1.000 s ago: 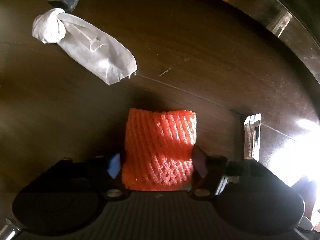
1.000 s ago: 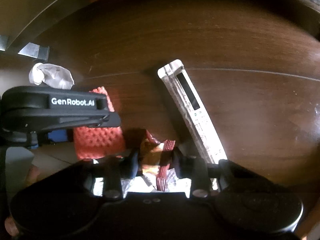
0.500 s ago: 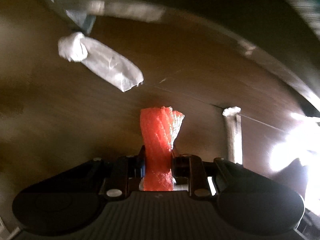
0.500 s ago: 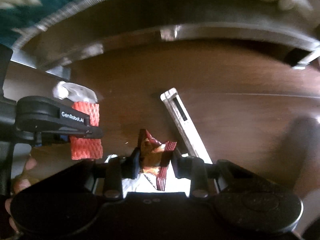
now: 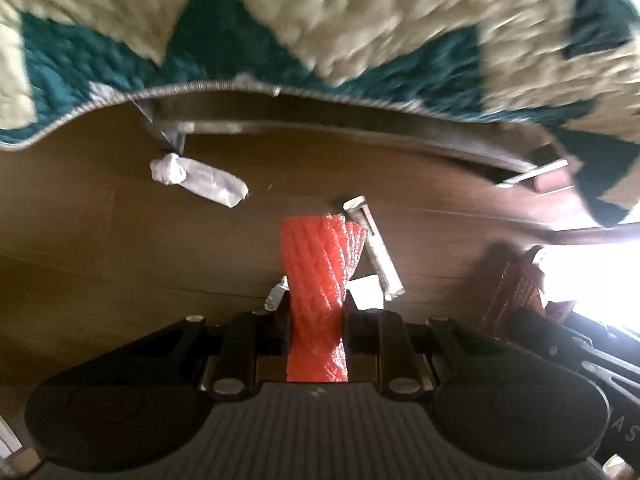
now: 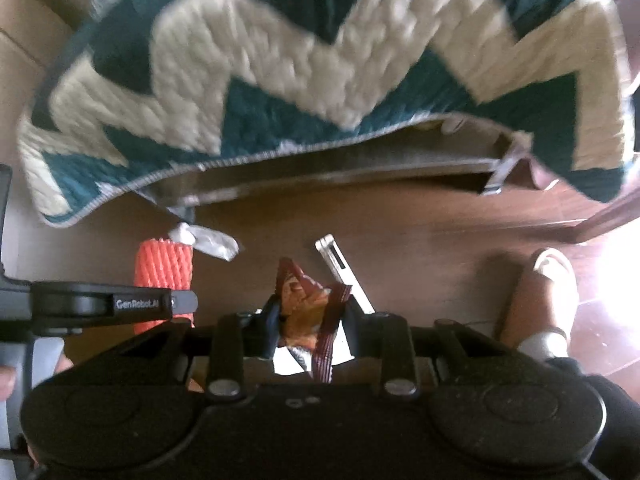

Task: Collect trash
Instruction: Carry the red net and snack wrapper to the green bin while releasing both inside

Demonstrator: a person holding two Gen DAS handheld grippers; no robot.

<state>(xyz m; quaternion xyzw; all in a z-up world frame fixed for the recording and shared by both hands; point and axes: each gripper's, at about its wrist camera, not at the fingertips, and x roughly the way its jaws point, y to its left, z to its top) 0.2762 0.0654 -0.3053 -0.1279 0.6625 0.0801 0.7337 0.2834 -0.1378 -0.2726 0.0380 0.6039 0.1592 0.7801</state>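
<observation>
My left gripper (image 5: 316, 304) is shut on an orange foam net sleeve (image 5: 320, 272), squeezed narrow and held well above the dark wooden table (image 5: 100, 240). The sleeve also shows in the right wrist view (image 6: 162, 272). My right gripper (image 6: 312, 312) is shut on a crumpled brown and red snack wrapper (image 6: 308, 304); the wrapper also shows in the left wrist view (image 5: 516, 288). A twisted white tissue (image 5: 196, 178) and a long white box (image 5: 376, 252) lie on the table below; both show in the right wrist view, tissue (image 6: 208, 240), box (image 6: 344, 272).
A teal and cream zigzag rug (image 6: 320, 60) lies on the floor beyond the table's far edge. The person's foot in a white slipper (image 6: 548, 280) stands at the right. Bright glare washes out the right side (image 5: 592, 272).
Both grippers have risen and pulled back from the table with their trash. The left gripper closed on the orange sleeve and lifted it. The rug has come into view.
</observation>
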